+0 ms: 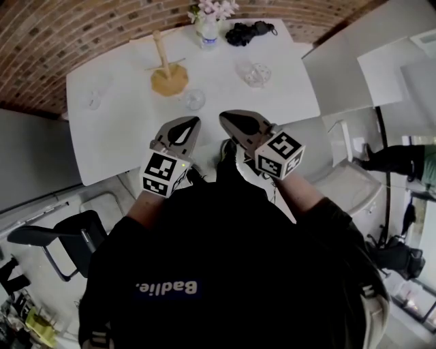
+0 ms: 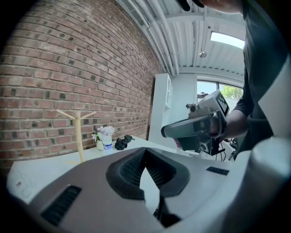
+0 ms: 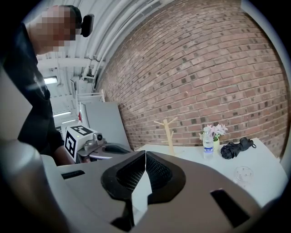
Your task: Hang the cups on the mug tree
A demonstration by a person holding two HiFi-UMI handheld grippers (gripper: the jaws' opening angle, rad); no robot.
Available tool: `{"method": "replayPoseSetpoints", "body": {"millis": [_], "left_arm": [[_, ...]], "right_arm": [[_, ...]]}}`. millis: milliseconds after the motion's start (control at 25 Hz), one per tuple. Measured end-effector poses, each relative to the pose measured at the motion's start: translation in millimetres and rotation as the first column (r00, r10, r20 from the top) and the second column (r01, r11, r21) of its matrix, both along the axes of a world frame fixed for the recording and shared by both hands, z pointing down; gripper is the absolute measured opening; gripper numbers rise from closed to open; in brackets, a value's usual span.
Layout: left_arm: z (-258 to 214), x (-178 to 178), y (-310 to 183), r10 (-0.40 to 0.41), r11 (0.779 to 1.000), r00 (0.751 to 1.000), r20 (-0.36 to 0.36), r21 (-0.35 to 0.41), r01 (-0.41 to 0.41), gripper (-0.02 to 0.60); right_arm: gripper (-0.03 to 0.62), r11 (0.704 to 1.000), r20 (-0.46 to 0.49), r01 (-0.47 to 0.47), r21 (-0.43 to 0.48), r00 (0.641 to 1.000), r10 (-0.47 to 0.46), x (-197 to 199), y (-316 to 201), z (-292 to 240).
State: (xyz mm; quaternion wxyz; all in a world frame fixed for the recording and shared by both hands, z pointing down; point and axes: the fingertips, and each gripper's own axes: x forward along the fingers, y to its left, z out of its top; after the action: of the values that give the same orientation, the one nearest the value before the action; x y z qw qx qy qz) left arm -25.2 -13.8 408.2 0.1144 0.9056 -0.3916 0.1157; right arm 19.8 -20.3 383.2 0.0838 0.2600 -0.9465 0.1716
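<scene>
A wooden mug tree (image 1: 165,67) stands bare on the white table (image 1: 122,136), toward the back. It also shows in the left gripper view as the mug tree (image 2: 78,132) and in the right gripper view as the mug tree (image 3: 168,134). Three clear glass cups sit on the table: one (image 1: 253,73) at the right, one (image 1: 195,100) in front of the tree, one (image 1: 92,100) at the left. My left gripper (image 1: 192,123) and right gripper (image 1: 225,118) hover side by side over the table's near edge. Both are shut with nothing in them.
A vase of flowers with a bottle (image 1: 208,20) and a black bundle (image 1: 248,31) sit at the table's far edge by the brick wall. A dark chair (image 1: 68,238) stands on the floor at my left. White furniture (image 1: 354,61) stands to the right.
</scene>
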Motion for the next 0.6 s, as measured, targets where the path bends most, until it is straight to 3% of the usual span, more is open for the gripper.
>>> {"method": "replayPoseSetpoints", "body": {"millis": [360,600], "left_arm": [[36.5,4.8,-30.1,0.005,0.999,0.991,0.133,-0.035,0.0,-0.005],[82.9,9.7,-47.7,0.064,0.993,0.953,0.295,-0.112,-0.032,-0.005]], "right_arm": [[0.029,1.0,0.005,0.002,-0.021,1.0,-0.001,12.7,-36.5,13.9],[0.029,0.999,0.016,0.012,-0.043,1.0,-0.012,23.4,-59.7,23.3]]}}
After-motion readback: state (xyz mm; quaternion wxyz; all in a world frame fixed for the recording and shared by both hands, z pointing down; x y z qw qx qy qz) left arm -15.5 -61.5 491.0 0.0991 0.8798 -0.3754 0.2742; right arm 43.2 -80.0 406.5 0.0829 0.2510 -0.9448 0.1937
